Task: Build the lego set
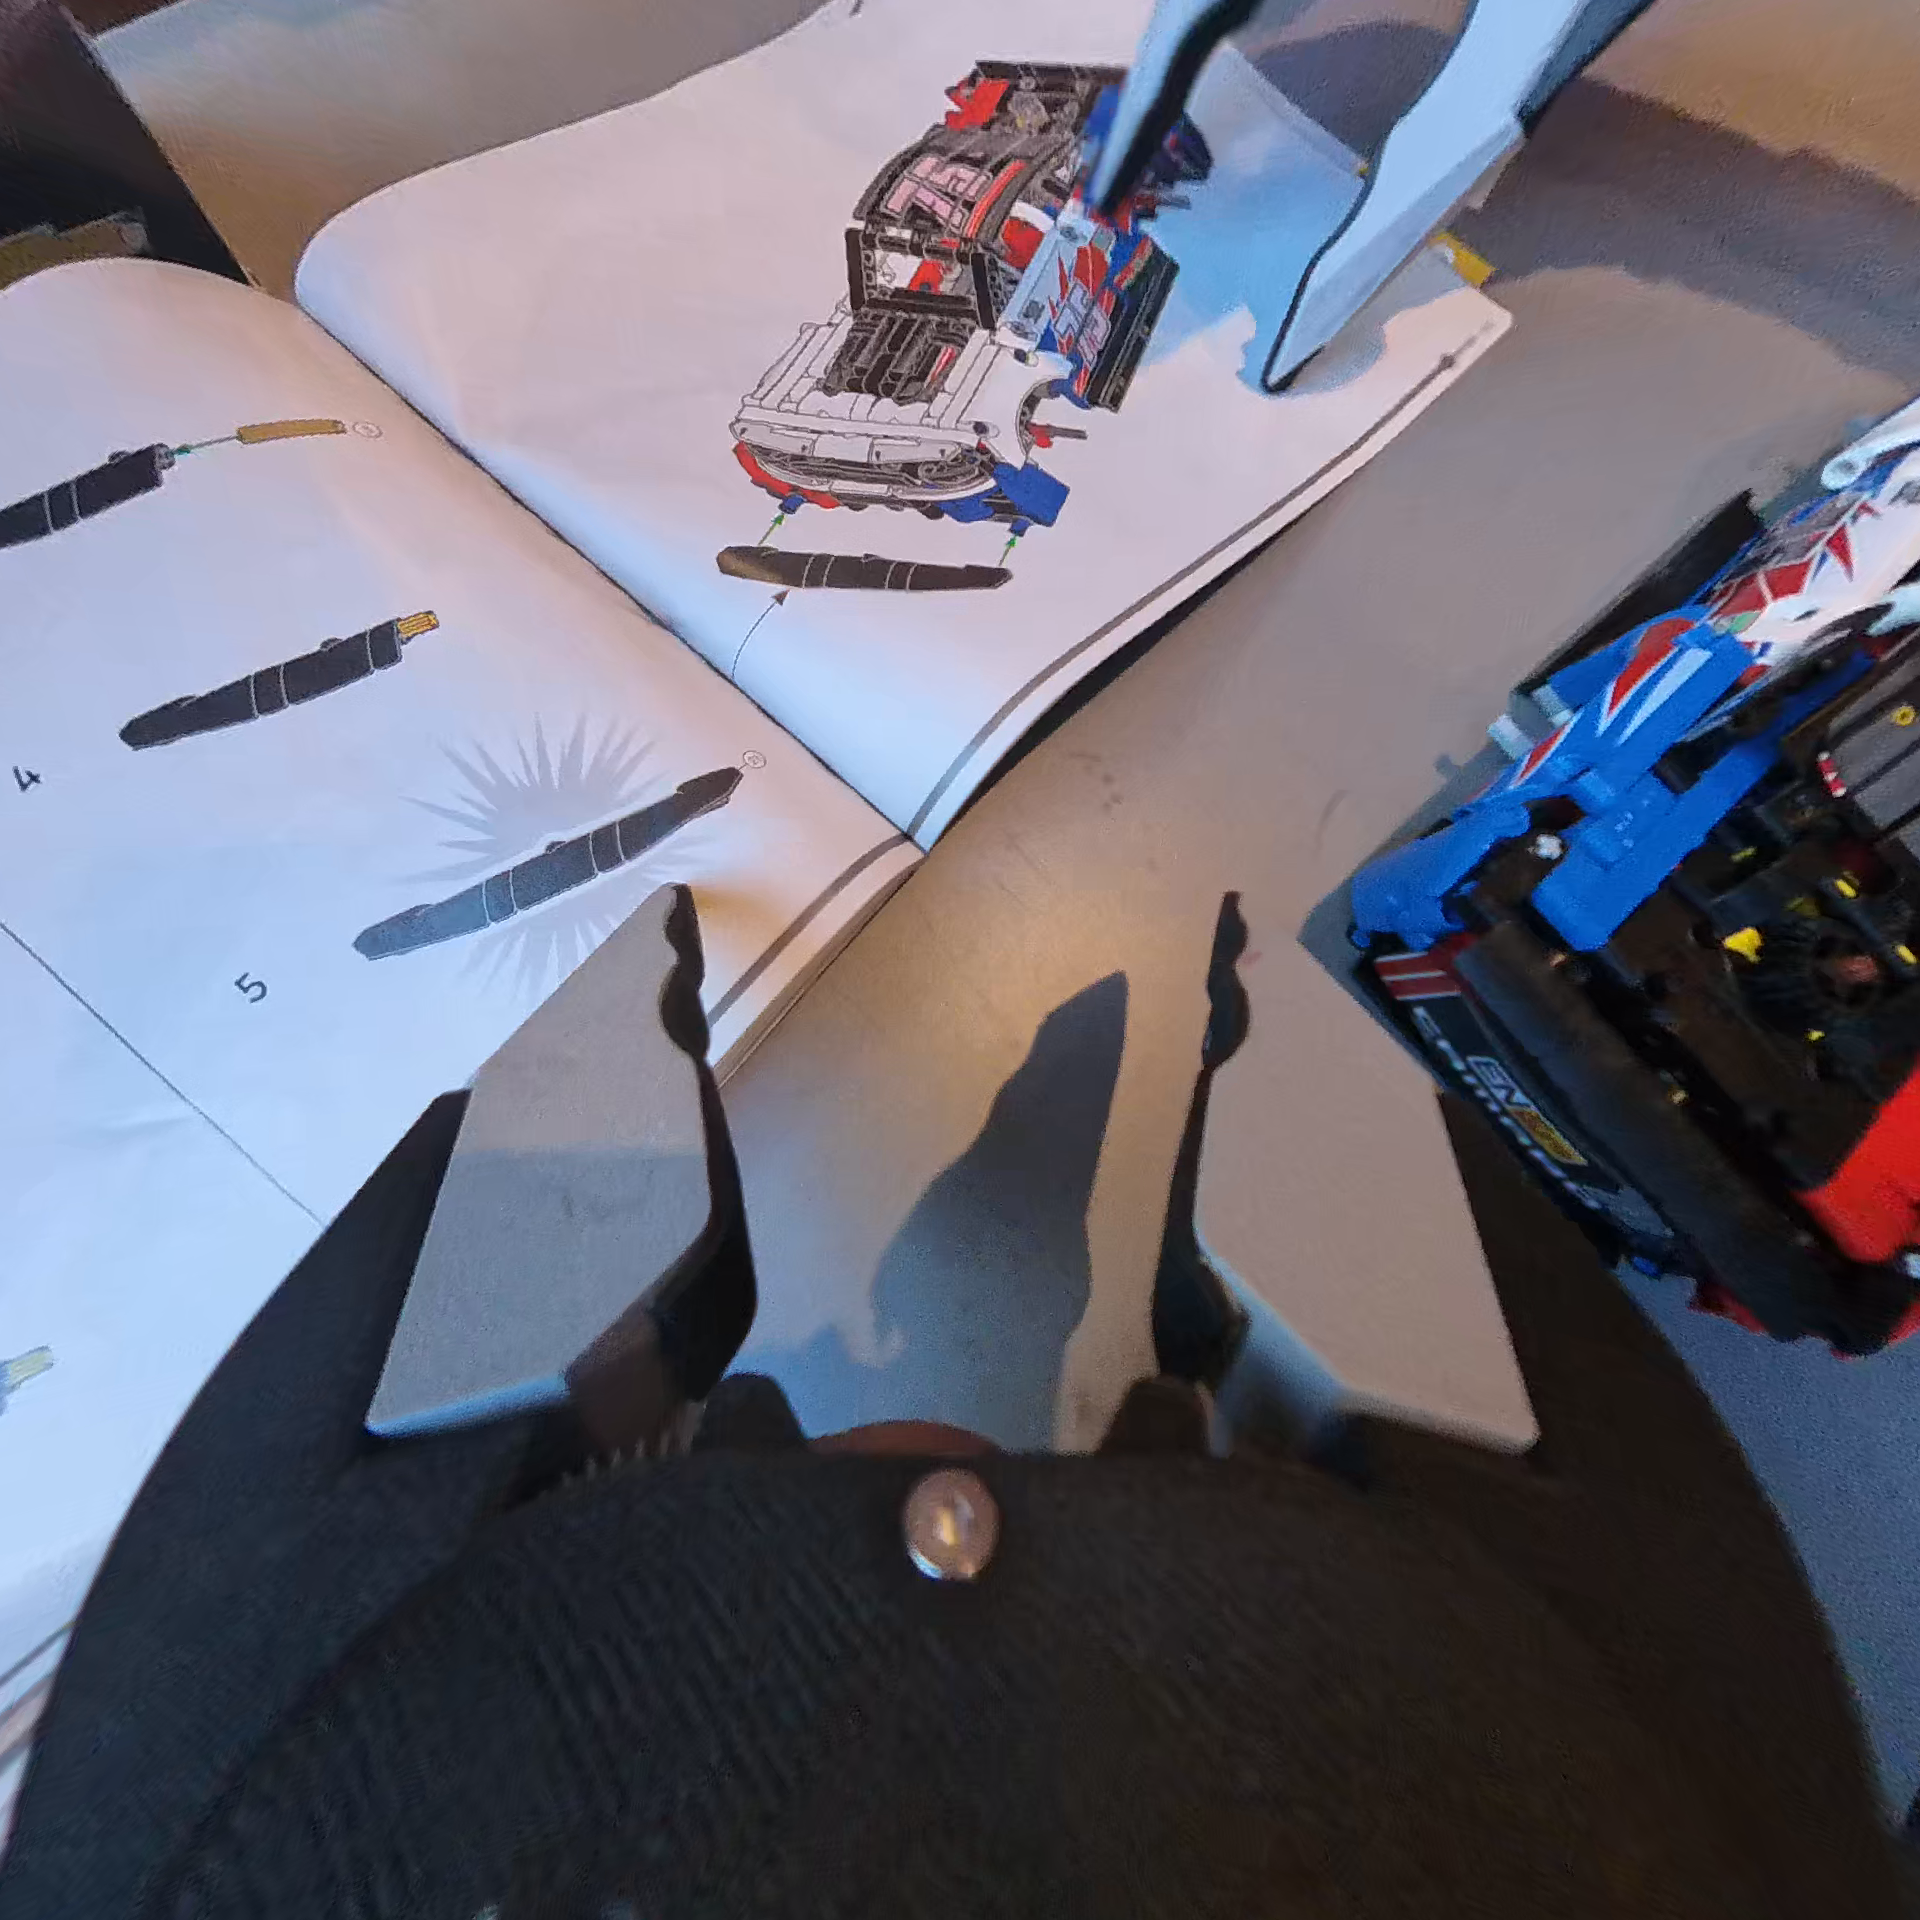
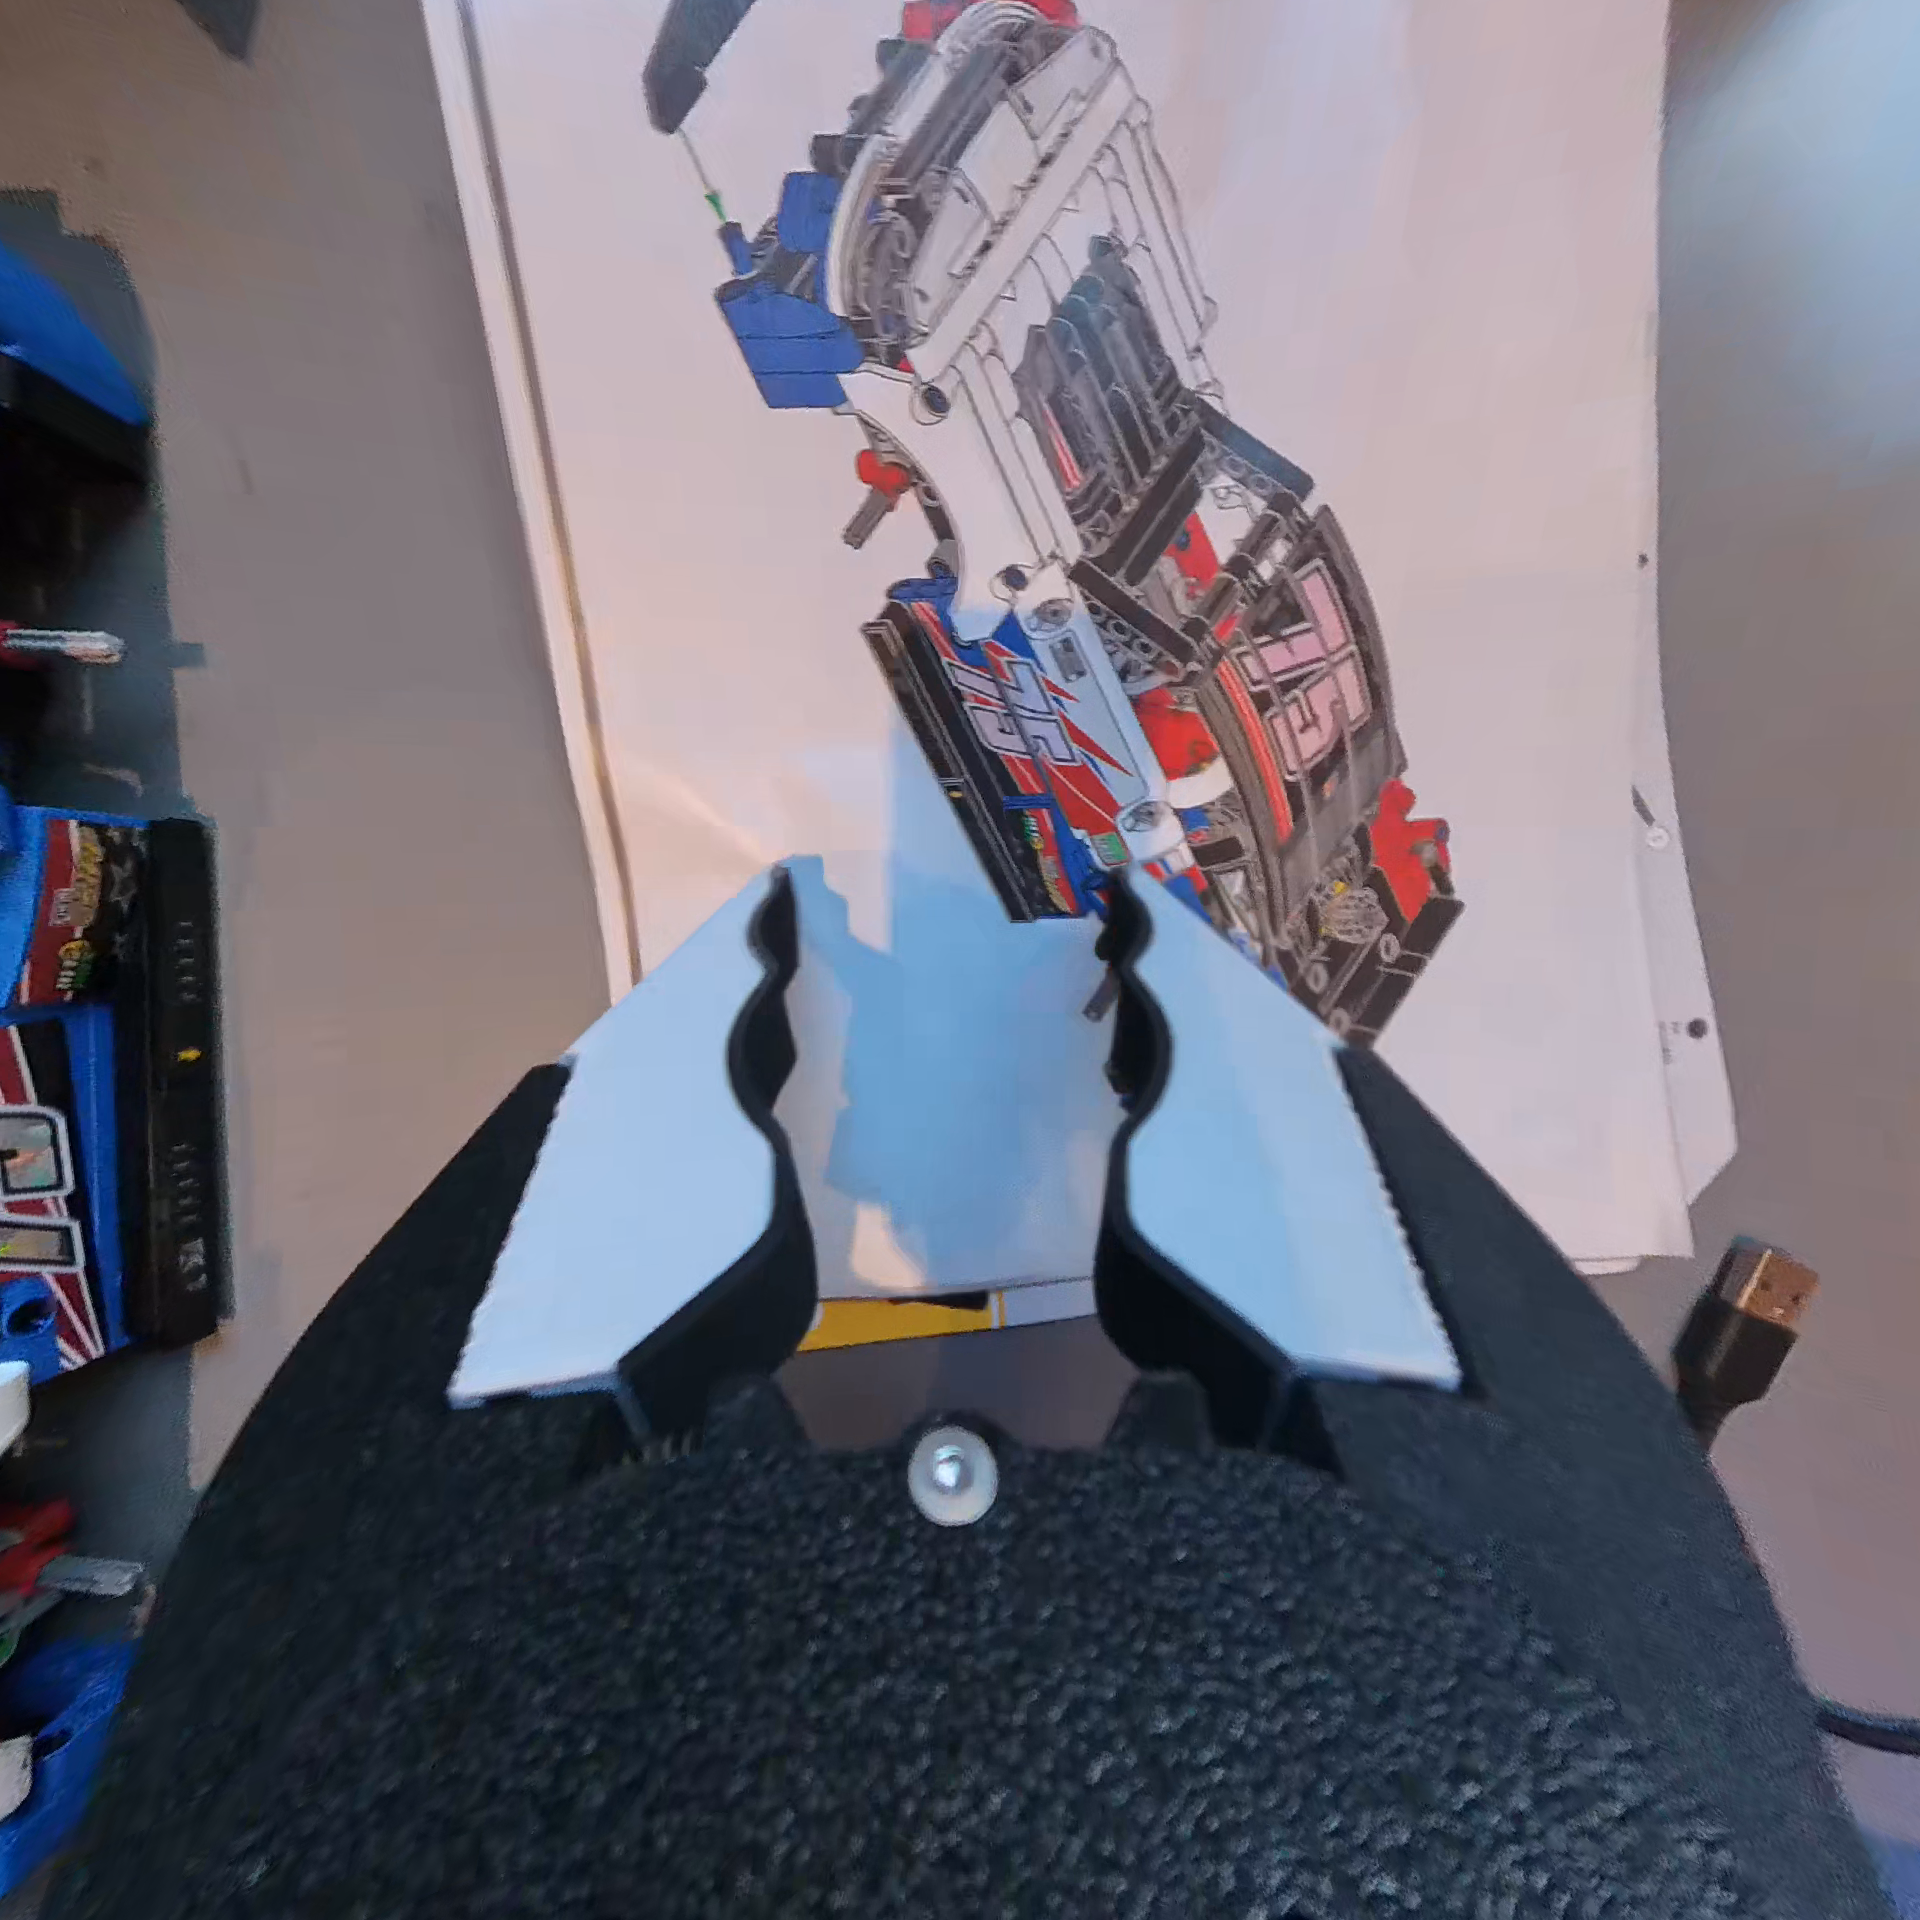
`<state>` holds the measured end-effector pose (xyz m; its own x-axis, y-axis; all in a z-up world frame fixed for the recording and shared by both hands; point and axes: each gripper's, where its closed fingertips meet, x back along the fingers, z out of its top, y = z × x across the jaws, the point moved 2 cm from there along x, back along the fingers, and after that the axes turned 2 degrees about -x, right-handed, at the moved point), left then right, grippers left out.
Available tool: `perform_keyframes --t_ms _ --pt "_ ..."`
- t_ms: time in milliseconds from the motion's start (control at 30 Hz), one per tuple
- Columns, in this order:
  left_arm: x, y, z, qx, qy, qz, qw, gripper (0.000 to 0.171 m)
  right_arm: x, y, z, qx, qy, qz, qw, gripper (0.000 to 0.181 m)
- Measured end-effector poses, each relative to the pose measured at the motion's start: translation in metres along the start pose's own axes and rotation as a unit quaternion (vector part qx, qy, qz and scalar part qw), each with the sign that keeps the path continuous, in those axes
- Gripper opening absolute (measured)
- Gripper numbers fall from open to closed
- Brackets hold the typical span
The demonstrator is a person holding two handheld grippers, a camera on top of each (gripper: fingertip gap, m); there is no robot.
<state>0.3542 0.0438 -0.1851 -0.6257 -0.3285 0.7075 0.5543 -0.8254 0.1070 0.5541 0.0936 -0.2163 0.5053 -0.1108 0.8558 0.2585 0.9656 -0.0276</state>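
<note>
Claw status, left claw point(image 1: 951, 904): fingers spread apart, nothing between them. It hangs over bare table point(image 1: 1195, 748), with its left fingertip point(image 1: 675, 914) over the near edge of the open instruction booklet point(image 1: 582, 582). The claw's shadow falls on the table between the fingers.

Right claw point(image 2: 951, 894): fingers likewise spread apart and empty. It hangs over the near end of the booklet's right-hand page, its fingertips over the lower part of the printed car drawing point(image 2: 1091, 571). In the left wrist view this claw point(image 1: 1195, 281) shows at the far side of the booklet, tips pointing down at the same drawing; whether they touch the paper cannot be told.

Instruction booklet: lies open and flat on the table. Its left page carries drawings of a long black part in steps; its right page carries the car drawing with a black strip below it.

Lego car point(image 1: 1683, 914): partly built, in blue, black, red and white, with stickers on its panels. It stands on the table just to the right of the booklet in the left wrist view, and appears at the left frame edge point(image 2: 94, 1091) in the right wrist view, apart from both claws.

Black cable plug point(image 2: 1745, 1320): lies on the table beside the booklet's near right corner.
</note>
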Motion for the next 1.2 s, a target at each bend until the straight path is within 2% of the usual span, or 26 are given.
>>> perform_keyframes --t_ms 133,200,300,433,567,667,800,833,867,933,1033,1133,1200 --pt "0.001 -0.001 0.004 0.011 0.019 -0.009 1.000 0.093 -0.005 -0.010 0.010 -0.005 0.021 -0.004 1.000 0.008" --pt "0.001 0.000 0.005 0.005 0.019 -0.007 1.000 0.091 -0.007 -0.008 0.012 -0.025 0.019 0.000 1.000 0.000" --pt "0.000 0.001 0.010 -0.007 0.020 -0.003 1.000 0.088 -0.006 -0.008 0.013 -0.043 0.001 0.015 0.999 0.000" --pt "-0.005 0.010 0.035 -0.058 0.032 0.008 0.998 0.083 0.001 -0.006 0.017 -0.024 -0.028 -0.010 0.999 0.000" --pt "-0.028 0.030 0.065 -0.149 0.031 0.019 0.988 0.074 0.029 -0.008 0.038 -0.018 -0.028 -0.027 0.999 0.000" --pt "-0.048 0.038 0.074 -0.177 0.016 0.024 0.984 0.073 0.054 -0.010 0.058 -0.004 -0.012 -0.055 0.998 0.000" --pt "-0.051 0.029 0.087 -0.194 0.044 0.074 0.977 0.037 0.071 -0.015 0.089 0.008 0.010 -0.077 0.997 0.000" --pt "-0.050 0.023 0.089 -0.197 0.048 0.099 0.974 0.013 0.072 -0.014 0.095 0.014 0.013 -0.091 0.996 0.000" --pt "-0.048 0.019 0.090 -0.198 0.052 0.115 0.972 0.001 0.073 -0.013 0.101 0.017 0.019 -0.106 0.994 0.000" --pt "-0.042 0.016 0.091 -0.175 0.072 0.120 0.975 0.000 0.079 -0.014 0.115 0.012 0.047 -0.125 0.991 0.000" --pt "-0.032 0.012 0.092 -0.156 0.116 0.129 0.972 0.000 0.097 -0.015 0.129 -0.006 0.097 -0.149 0.984 0.011" --pt "-0.042 0.015 0.078 -0.157 0.106 0.117 0.975 0.000 0.125 -0.011 0.119 -0.036 0.126 -0.202 0.970 0.023" --pt "-0.053 0.015 0.065 -0.158 0.086 0.113 0.977 0.000 0.144 -0.013 0.102 -0.070 0.152 -0.220 0.961 0.024"
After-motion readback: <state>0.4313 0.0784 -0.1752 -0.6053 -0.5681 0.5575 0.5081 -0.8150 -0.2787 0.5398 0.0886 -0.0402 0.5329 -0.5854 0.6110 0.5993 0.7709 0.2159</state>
